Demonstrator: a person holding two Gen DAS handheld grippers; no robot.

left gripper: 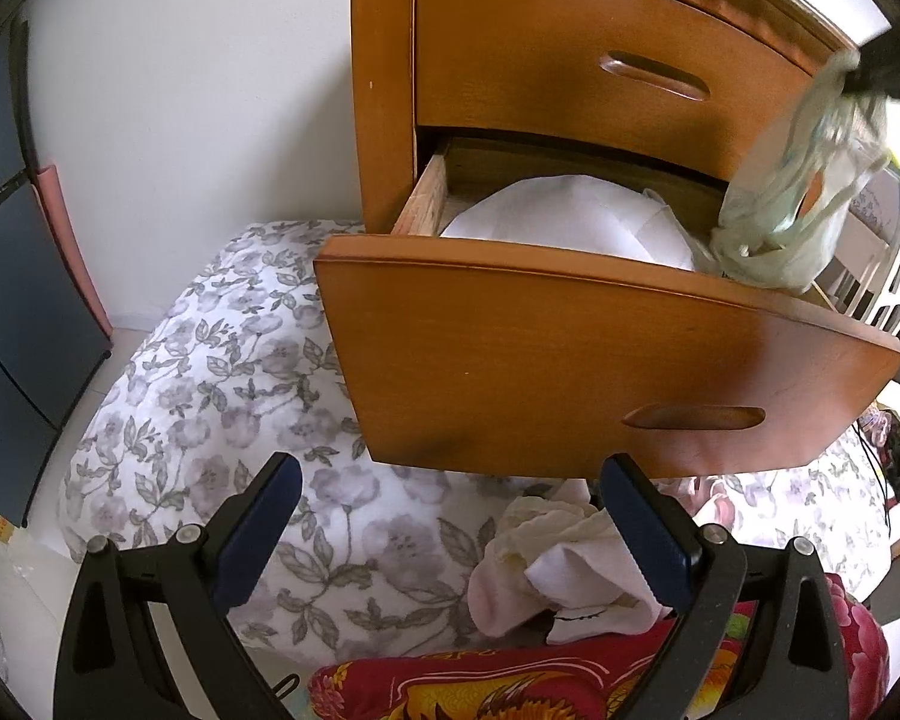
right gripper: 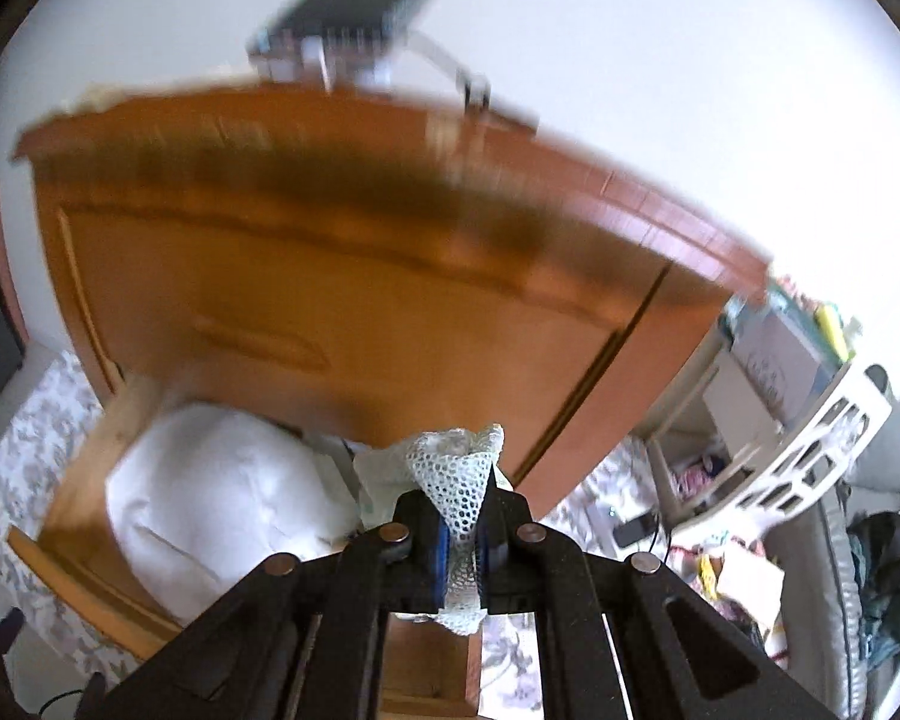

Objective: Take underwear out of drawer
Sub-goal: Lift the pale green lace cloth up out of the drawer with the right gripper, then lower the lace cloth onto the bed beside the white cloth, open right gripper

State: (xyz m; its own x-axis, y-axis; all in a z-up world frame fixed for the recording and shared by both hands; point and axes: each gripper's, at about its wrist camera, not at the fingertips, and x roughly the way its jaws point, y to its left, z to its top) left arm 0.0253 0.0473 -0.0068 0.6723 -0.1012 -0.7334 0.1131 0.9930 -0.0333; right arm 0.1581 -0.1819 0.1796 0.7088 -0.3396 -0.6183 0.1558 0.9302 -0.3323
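The lower drawer (left gripper: 570, 354) of a wooden nightstand stands pulled out, with white folded cloth (left gripper: 576, 219) inside. Pale green lacy underwear (left gripper: 804, 198) hangs above the drawer's right end, dangling from my right gripper (left gripper: 870, 75) at the frame's upper right. In the right wrist view my right gripper (right gripper: 462, 531) is shut on the underwear's mesh lace (right gripper: 459, 480), above the open drawer (right gripper: 78, 498). My left gripper (left gripper: 450, 540) is open, low in front of the drawer, with nothing between its fingers.
A floral quilt (left gripper: 210, 372) covers the bed under the drawer. Several pale garments (left gripper: 564, 564) lie in a heap on it by the left gripper's right finger. A red patterned blanket (left gripper: 510, 684) is nearest. A white slotted basket (right gripper: 810, 456) stands to the right.
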